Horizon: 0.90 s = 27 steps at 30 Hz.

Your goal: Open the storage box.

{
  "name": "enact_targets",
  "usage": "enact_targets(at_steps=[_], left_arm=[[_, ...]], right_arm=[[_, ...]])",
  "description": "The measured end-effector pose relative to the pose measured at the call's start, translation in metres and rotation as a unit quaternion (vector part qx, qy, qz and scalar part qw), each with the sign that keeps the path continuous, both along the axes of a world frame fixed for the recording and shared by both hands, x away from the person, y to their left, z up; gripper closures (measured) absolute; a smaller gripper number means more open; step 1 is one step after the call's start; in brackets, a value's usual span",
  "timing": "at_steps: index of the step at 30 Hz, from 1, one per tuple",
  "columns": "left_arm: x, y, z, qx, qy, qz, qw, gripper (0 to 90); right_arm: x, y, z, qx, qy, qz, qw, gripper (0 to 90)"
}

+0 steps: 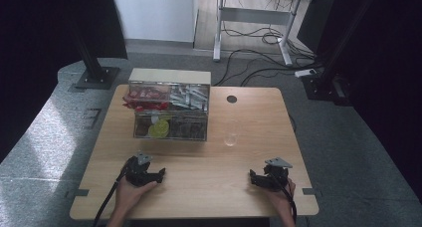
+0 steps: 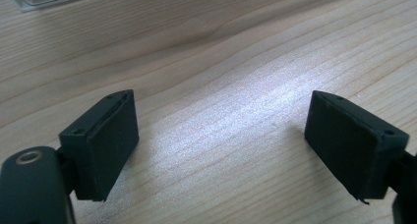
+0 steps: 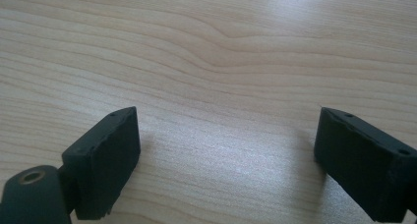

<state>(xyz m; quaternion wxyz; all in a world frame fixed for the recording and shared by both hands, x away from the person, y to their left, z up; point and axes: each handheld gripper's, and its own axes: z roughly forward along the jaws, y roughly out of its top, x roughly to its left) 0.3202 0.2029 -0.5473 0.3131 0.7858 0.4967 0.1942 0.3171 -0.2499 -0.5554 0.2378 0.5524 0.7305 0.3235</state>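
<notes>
No legible text — anywhere.

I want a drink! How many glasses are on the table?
1. The clear glass stands on the table, just right of the clear box. The box's contents could hide another.

High view overhead, facing forward; tongs views close, sharing the table point(image 1: 199, 157).

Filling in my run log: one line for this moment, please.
left gripper: open, empty | right gripper: open, empty | clear compartment box, clear drinking glass: untouched on wooden table
</notes>
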Motion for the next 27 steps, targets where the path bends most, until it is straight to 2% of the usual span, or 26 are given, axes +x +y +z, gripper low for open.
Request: enact_targets(at_steps=[6, 10, 15, 20, 23, 25, 27], left_arm=[[0.0, 0.0, 0.0, 0.0, -0.002, 0.004, 1.0, 14.9], [-0.003, 0.002, 0.001, 0.011, -0.022, 0.023, 0.9994, 22.7], [-0.007, 0.009, 0.009, -0.016, -0.035, 0.031, 0.9988, 30.7], [-0.011, 0.012, 0.015, -0.029, -0.049, 0.032, 0.9979, 37.9], [-0.015, 0.012, 0.02, -0.035, -0.063, 0.032, 0.9969, 46.5], [-0.018, 0.013, 0.024, -0.043, -0.075, 0.031, 0.9958, 48.7], [-0.022, 0.013, 0.029, -0.049, -0.088, 0.029, 0.9945, 56.2]], right_arm=[[-0.001, 0.001, 0.0, -0.002, -0.005, 0.001, 1.0, 13.6], [0.0, 0.0, 0.0, 0.001, -0.003, 0.001, 1.0, 13.8], [0.0, 0.0, 0.0, 0.001, -0.004, 0.001, 1.0, 13.9], [0.0, 0.0, 0.0, 0.001, -0.004, 0.002, 1.0, 14.2], [0.001, -0.001, 0.0, 0.001, -0.004, 0.002, 1.0, 14.4], [0.001, -0.001, 0.0, 0.001, -0.004, 0.001, 1.0, 14.5], [0.001, -0.001, 0.0, 0.001, -0.004, 0.001, 1.0, 14.6]])
